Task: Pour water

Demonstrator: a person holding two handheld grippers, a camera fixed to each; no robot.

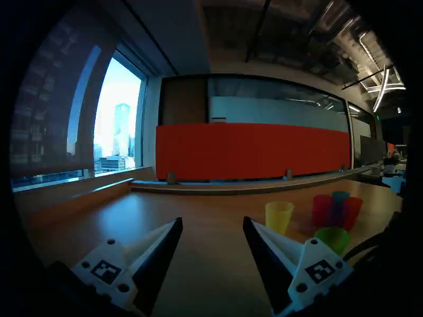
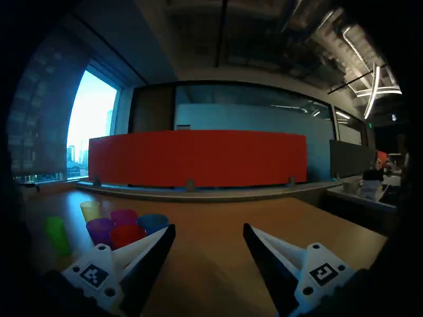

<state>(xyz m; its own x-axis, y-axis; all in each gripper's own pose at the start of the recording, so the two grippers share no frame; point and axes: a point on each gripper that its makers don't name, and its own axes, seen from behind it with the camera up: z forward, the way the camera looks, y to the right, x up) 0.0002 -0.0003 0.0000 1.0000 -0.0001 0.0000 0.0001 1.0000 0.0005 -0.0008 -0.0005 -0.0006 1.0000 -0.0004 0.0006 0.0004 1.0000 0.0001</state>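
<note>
Hovering with fingers apart and empty, left tool [image 1: 212, 221] sees the cups [image 1: 321, 210] ahead-right, right tool [image 2: 209, 227] ahead-left (upright cluster between both, on the surface [image 1: 201, 206]).

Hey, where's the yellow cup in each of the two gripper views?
Left gripper view: the yellow cup is right of centre, up-left of the green cup.
Right gripper view: the yellow cup is far left, up-right of the green cup.
Shared landmark: the long red partition behind the cups.
</note>
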